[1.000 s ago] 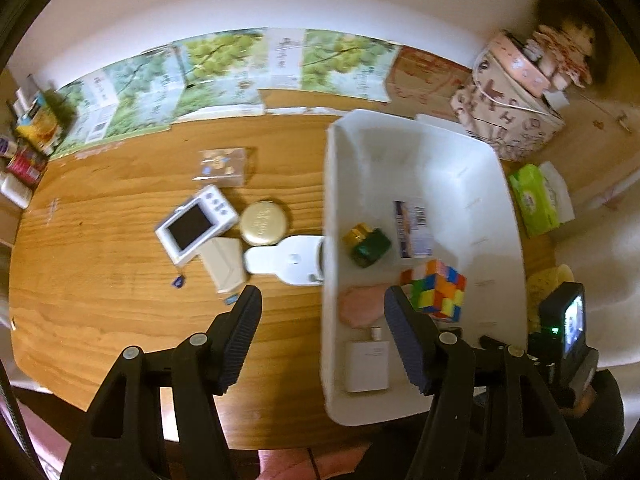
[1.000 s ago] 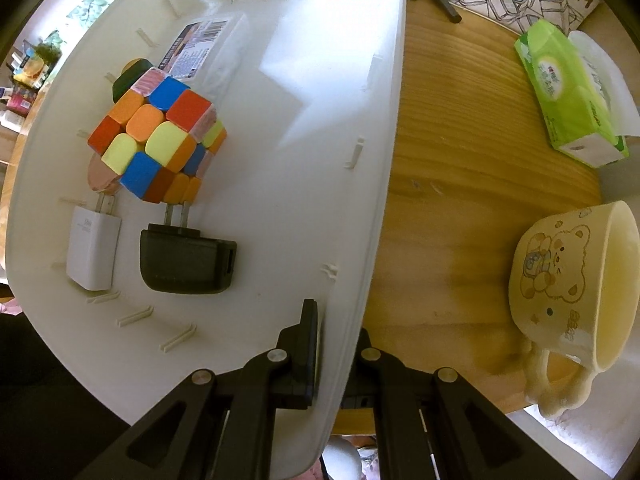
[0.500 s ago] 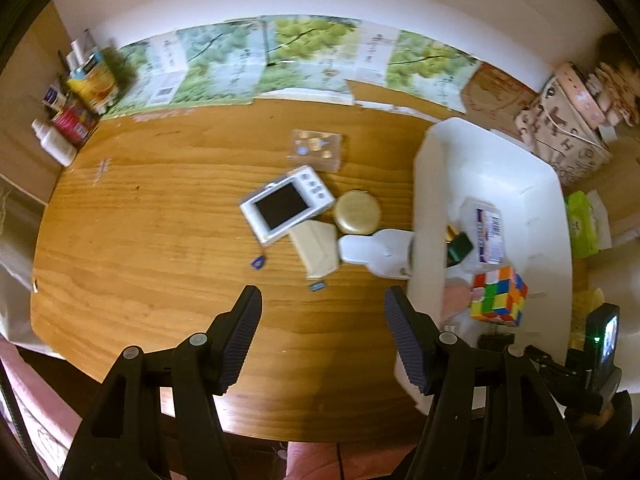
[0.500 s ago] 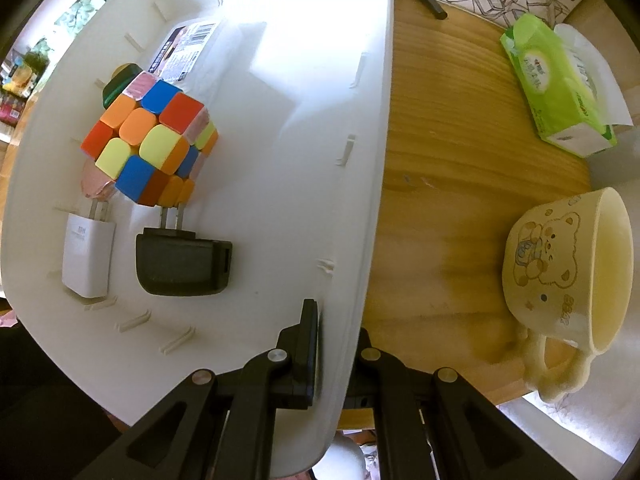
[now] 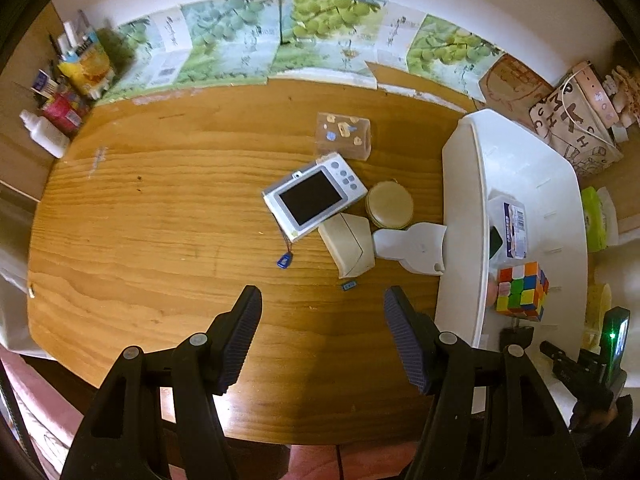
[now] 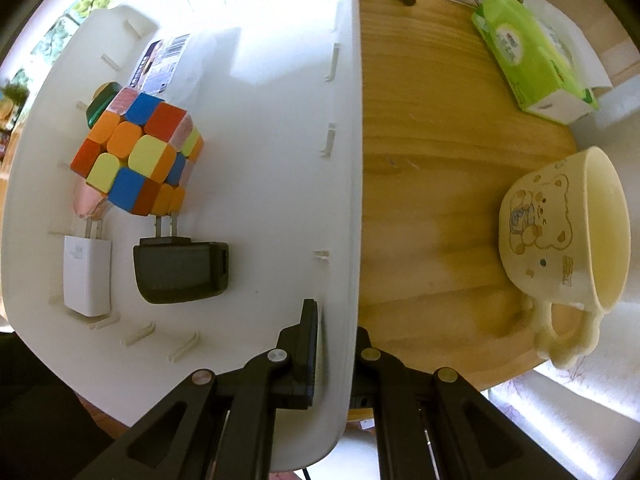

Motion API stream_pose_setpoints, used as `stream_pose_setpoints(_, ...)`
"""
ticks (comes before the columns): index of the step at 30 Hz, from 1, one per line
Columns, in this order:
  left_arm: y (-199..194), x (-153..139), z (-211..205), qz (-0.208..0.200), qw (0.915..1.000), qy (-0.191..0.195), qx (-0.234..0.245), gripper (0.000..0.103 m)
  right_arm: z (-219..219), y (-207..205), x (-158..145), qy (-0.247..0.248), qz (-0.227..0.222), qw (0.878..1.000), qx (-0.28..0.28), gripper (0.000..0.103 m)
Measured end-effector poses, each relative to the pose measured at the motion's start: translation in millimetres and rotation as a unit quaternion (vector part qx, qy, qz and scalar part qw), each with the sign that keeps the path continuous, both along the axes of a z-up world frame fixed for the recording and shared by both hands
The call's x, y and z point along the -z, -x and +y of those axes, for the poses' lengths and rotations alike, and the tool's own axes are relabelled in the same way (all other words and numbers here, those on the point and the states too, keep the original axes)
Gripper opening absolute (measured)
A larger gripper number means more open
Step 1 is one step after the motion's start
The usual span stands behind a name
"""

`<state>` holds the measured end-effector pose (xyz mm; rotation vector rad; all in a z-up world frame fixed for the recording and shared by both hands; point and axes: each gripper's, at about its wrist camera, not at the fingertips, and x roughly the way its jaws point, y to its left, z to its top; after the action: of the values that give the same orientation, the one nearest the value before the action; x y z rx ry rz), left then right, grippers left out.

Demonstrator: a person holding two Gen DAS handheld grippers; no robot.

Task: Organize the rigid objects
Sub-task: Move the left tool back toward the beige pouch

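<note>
Right claw (image 6: 334,334) clamps the white bin (image 6: 280,100) wall; left claw (image 5: 322,320) hangs wide open, empty, above the bench (image 5: 160,220).

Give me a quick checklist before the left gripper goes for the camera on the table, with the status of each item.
1. Left gripper empty, jaws apart: ok.
2. Path to the white camera free of obstacles: ok, only bare wooden table lies between.
3. Camera clear of neighbours: not ok, the beige box touches its near corner, and the round gold tin sits close beside it.
4. Camera strap and blue tag free to follow: cannot tell.
5. Right gripper steadying the white bin, jaws clamped on its wall: ok.
6. Free floor space in the bin beside the puzzle cube: ok.
</note>
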<state>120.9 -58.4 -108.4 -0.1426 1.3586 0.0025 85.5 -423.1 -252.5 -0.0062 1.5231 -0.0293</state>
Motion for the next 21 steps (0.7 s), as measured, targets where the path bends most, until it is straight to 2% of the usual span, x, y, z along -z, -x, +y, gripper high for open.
stream_pose_setpoints(6, -18, 23, 3, 0.042, 0.9987, 0.029, -0.007, 0.068, -6, 3, 3, 0.002, 0.005, 1.0, 0.021, 0.006)
stream_pose_setpoints(11, -38, 40, 6, 0.062, 0.9957, 0.057, -0.038, 0.077, -9, 1, 9, 0.008, 0.009, 0.999, 0.031, 0.006)
stream_pose_setpoints(14, -48, 52, 7, 0.083, 0.9922, 0.079, -0.048, 0.078, -9, 0, 11, 0.008, 0.013, 0.999, 0.036, 0.006)
stream_pose_setpoints(21, -67, 76, 3, 0.115, 0.9869, 0.087, -0.071, 0.079, -10, -4, 16, 0.01, 0.023, 0.999, 0.041, 0.006)
